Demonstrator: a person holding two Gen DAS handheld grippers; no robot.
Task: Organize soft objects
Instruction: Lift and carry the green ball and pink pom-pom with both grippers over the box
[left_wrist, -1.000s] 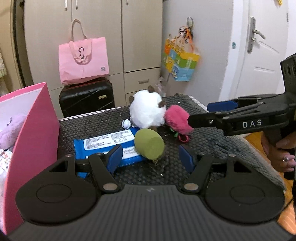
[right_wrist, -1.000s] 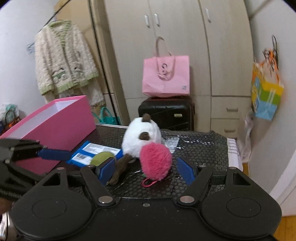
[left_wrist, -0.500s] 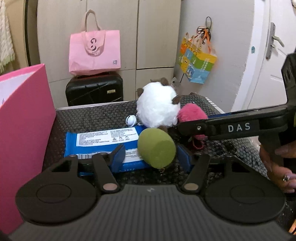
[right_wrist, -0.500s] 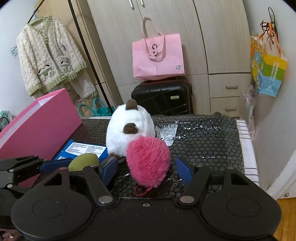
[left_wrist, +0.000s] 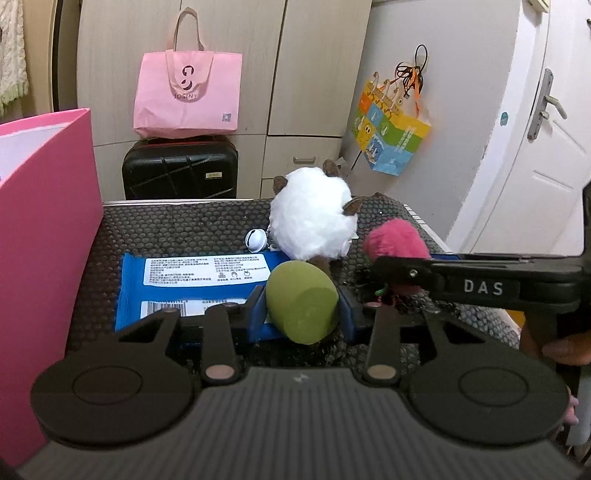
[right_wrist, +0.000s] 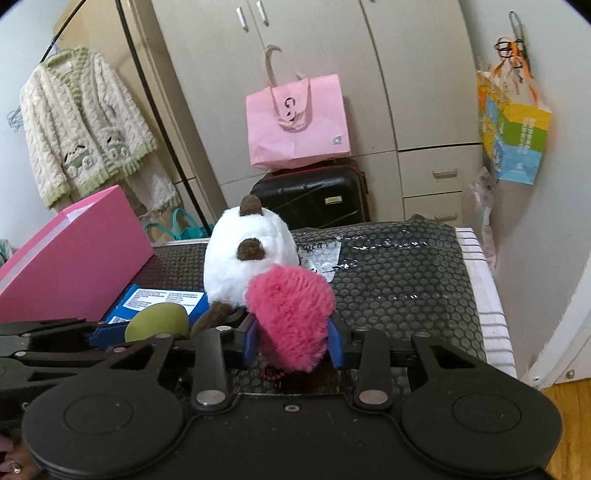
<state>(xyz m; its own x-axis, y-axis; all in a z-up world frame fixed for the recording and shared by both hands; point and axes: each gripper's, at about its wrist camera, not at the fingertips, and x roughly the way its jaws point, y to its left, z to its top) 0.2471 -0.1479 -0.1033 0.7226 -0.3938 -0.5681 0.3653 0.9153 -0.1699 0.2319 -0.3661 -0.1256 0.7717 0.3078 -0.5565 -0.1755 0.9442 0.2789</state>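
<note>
A green sponge egg (left_wrist: 301, 304) lies on the black bubble-wrap table (left_wrist: 177, 236). My left gripper (left_wrist: 302, 314) is shut on it, blue pads touching both sides. A pink fluffy pom-pom (right_wrist: 291, 317) sits just right of it; my right gripper (right_wrist: 292, 341) is shut on it. The pom-pom also shows in the left wrist view (left_wrist: 395, 245), with the right gripper (left_wrist: 384, 273) across it. A white plush ball with brown ears (left_wrist: 312, 225) (right_wrist: 249, 251) stands behind both. The green egg also shows in the right wrist view (right_wrist: 157, 323).
An open pink box (left_wrist: 44, 229) (right_wrist: 74, 254) stands at the table's left edge. A blue wipes pack (left_wrist: 195, 284) lies under the egg, and a small white bell (left_wrist: 255, 239) sits behind it. A black suitcase (left_wrist: 181, 173) and pink tote (left_wrist: 186, 99) stand beyond the table.
Both grippers moved forward and closed: the left around the green egg, the right around the pink pom-pom. Both were open a second ago.
</note>
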